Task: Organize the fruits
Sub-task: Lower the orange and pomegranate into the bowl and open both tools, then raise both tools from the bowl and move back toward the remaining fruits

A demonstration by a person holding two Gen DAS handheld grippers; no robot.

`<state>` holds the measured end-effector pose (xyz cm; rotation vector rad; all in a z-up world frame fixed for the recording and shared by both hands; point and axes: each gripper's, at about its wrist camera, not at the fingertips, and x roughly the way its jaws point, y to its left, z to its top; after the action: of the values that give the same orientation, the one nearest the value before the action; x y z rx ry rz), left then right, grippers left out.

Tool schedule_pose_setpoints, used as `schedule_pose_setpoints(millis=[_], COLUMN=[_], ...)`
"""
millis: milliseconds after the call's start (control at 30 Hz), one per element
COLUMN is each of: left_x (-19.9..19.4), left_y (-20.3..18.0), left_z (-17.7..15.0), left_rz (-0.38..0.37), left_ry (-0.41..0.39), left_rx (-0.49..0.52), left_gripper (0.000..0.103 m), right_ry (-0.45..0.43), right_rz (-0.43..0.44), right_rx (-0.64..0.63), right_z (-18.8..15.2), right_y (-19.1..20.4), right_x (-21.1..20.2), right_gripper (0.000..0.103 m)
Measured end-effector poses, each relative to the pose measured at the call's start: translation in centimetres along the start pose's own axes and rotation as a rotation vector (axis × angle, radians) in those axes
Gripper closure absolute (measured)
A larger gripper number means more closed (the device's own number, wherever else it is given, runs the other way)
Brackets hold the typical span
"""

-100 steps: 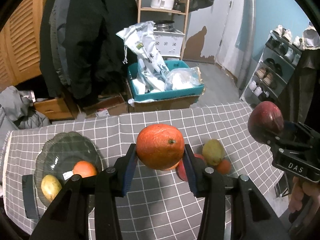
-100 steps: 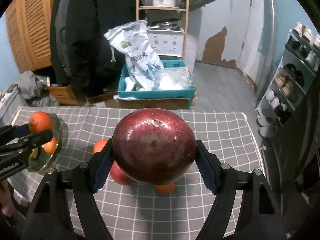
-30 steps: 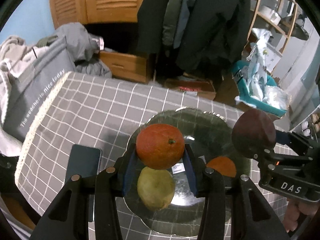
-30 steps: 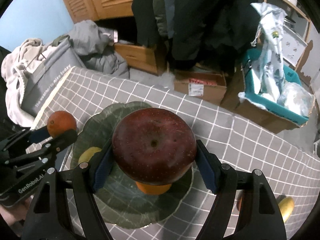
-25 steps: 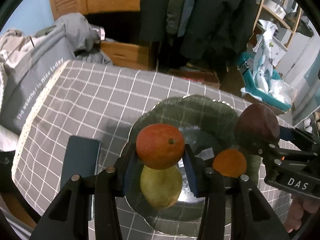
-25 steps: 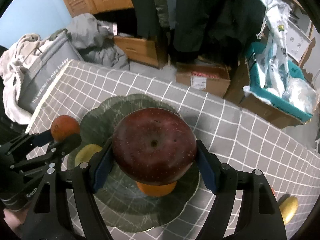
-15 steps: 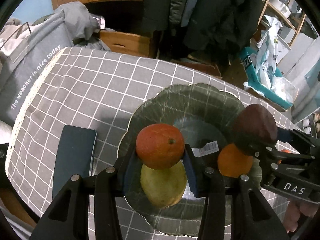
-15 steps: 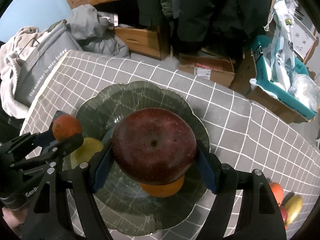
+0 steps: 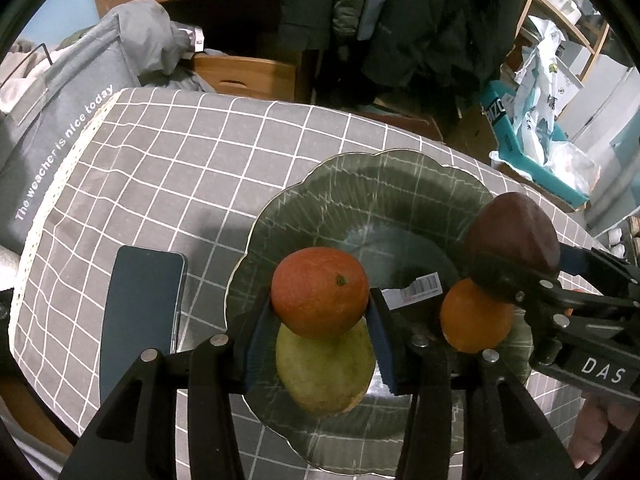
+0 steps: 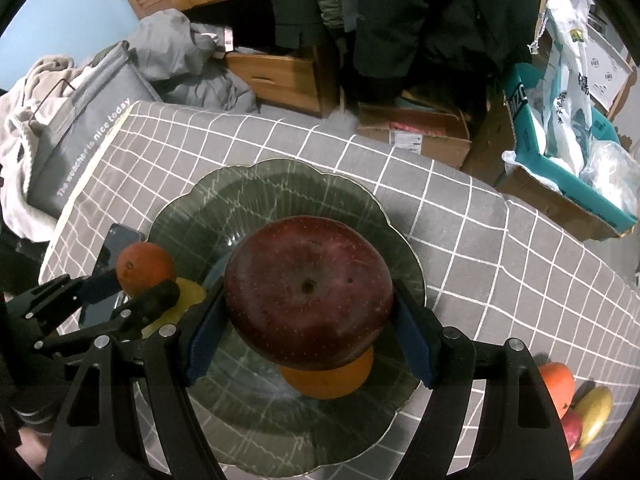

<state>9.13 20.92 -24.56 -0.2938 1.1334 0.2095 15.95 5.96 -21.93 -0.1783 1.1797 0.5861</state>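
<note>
The left claw (image 9: 320, 320) points steeply down over the dark green glass plate (image 9: 360, 184), with a reddish orange (image 9: 320, 292) between its blue pads; its jaws are opening, and the pads look to be still against the fruit's sides; directly beneath the orange a yellow-green pear (image 9: 324, 372) lies on the plate; the right claw (image 10: 308, 320) grips a large dark red apple (image 10: 308, 292), pads pressed on both sides, held above a second orange (image 10: 326, 378) that rests on the plate; a white barcode sticker (image 9: 416, 290) lies on the plate's floor; the plate sits on a surface covered by a grey checked cloth (image 9: 180, 160); a dark phone (image 9: 140, 320) lies flat just beside the plate's rim; well apart, at the cloth's far right, a small cluster of fruits (image 10: 576, 404) remains
</note>
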Motion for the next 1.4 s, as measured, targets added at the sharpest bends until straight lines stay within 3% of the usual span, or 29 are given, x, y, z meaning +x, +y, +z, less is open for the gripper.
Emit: schedule_pose_setpoints(millis=[67, 100, 1033, 1167, 1400], left_x=[-0.3, -0.5, -3.3, -3.6, -4.6], left_y=[0.1, 0.0, 1.4, 1.2, 0.7], left_z=[0.0, 0.1, -0.9, -1.0, -1.0], left_rz=[0.007, 0.016, 0.050, 0.048, 0.038], left_ry=[-0.017, -0.029, -0.036, -0.041, -0.059], left_rx=[0.002, 0.010, -0.024, -0.018, -0.014], left_gripper=[0.034, 0.034, 0.029, 0.029, 0.029], right_ry=[0.000, 0.000, 0.031, -0.008, -0.039], right_rz=[0.004, 0.008, 0.044, 0.057, 0.060], right_rx=[0.005, 0.012, 0.039, 0.040, 0.042], right_z=[0.1, 0.1, 0.3, 0.5, 1.1], right_y=[0.0, 0.0, 0.4, 0.5, 0.4], right_x=[0.0, 0.0, 0.4, -0.6, -2.3], right_gripper=[0.026, 0.026, 0.024, 0.017, 0.017])
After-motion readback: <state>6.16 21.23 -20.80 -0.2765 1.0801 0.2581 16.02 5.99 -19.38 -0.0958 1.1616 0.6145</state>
